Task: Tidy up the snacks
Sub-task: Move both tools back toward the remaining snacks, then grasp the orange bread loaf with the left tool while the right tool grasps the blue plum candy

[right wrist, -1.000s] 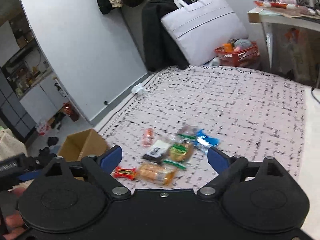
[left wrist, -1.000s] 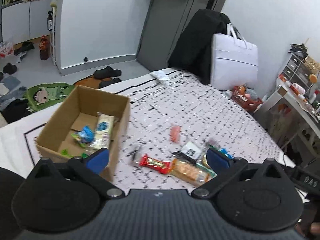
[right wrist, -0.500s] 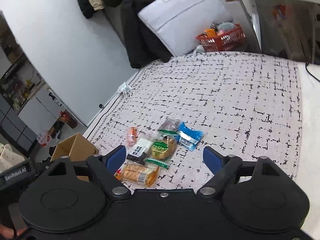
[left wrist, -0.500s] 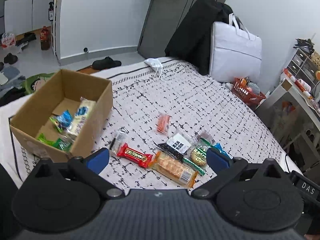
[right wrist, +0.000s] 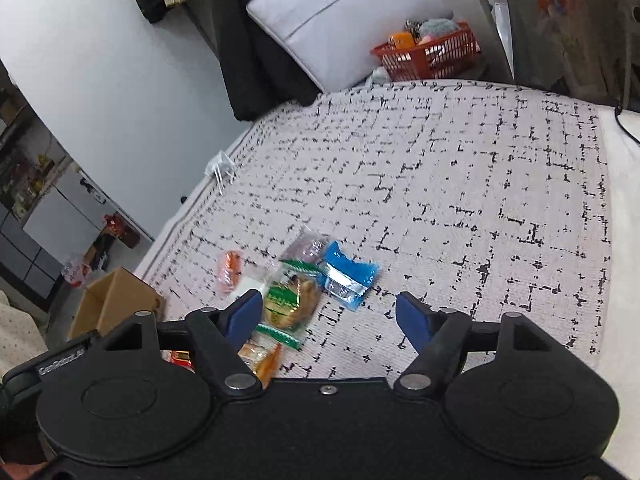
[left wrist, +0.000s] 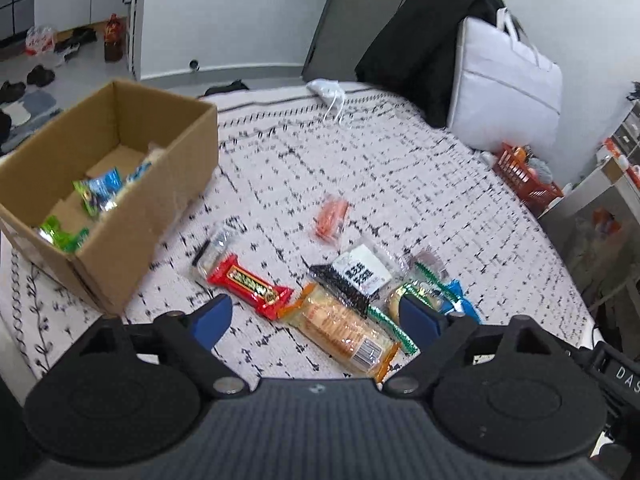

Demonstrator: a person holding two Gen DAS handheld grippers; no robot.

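Observation:
A cardboard box (left wrist: 172,184) stands at the left on the patterned bed cover and holds several snack packets (left wrist: 98,192). Loose snacks lie to its right: a red bar (left wrist: 248,284), an orange cracker pack (left wrist: 344,328), a black-and-white packet (left wrist: 356,272), a small orange packet (left wrist: 332,216) and a green-trimmed pastry (right wrist: 290,300) beside a blue packet (right wrist: 346,276). My left gripper (left wrist: 316,316) is open and empty, just above the cracker pack. My right gripper (right wrist: 330,314) is open and empty, over the pastry and blue packet. The box (right wrist: 116,304) shows at the right wrist view's left edge.
A white face mask (left wrist: 328,90) lies at the far edge of the bed. A white bag (left wrist: 504,84) and a black coat (left wrist: 416,44) lean behind the bed. A red basket (right wrist: 432,50) sits on the floor beyond. A desk (left wrist: 608,184) stands at the right.
Both grippers have come lower and closer to the loose snack pile. The box has slid toward the left of the left wrist view. Both stay open and empty.

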